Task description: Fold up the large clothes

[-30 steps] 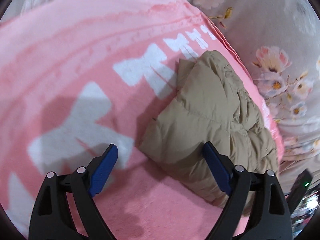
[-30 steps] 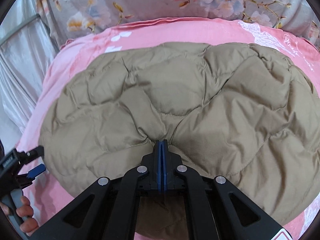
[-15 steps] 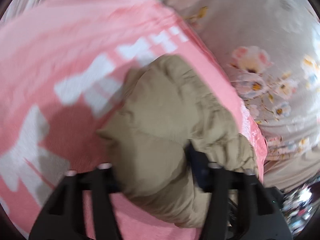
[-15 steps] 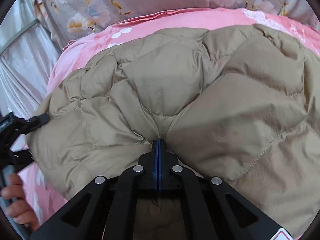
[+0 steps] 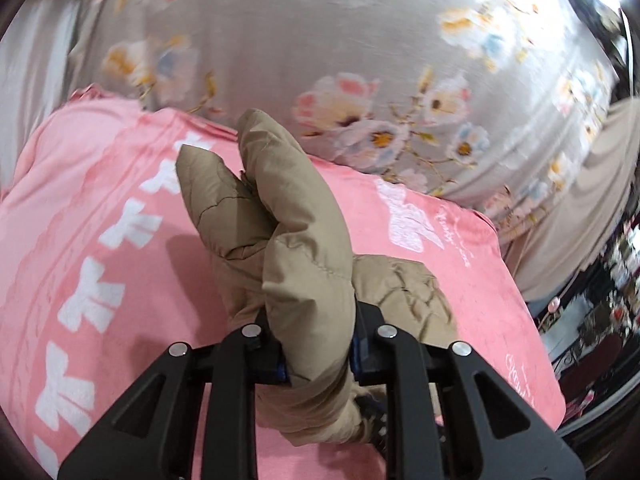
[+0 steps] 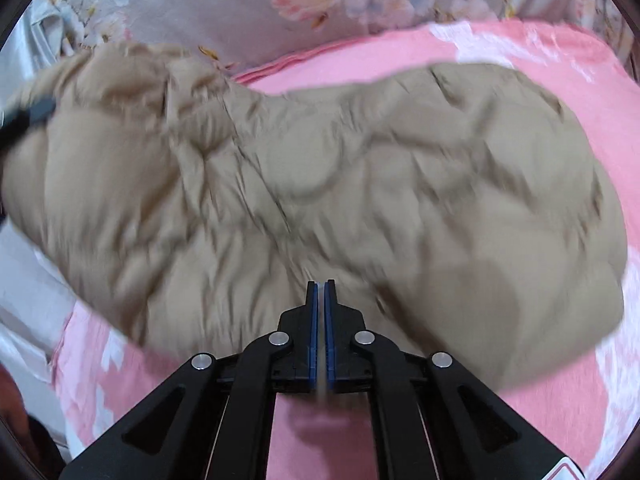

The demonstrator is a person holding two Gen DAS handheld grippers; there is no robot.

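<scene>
Plush pink blanket (image 5: 120,184) over floral sheet (image 5: 320,40): your left gripper (image 5: 318,354), jaws just closing, pinches the puffy quilted tan jacket (image 6: 320,184); your right gripper (image 6: 320,334) is pressed together.

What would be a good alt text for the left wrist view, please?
The left gripper, its jaws having just closed, pinches a bunched fold of a tan quilted jacket above a pink blanket with white patterns. A grey floral sheet lies beyond.
</scene>
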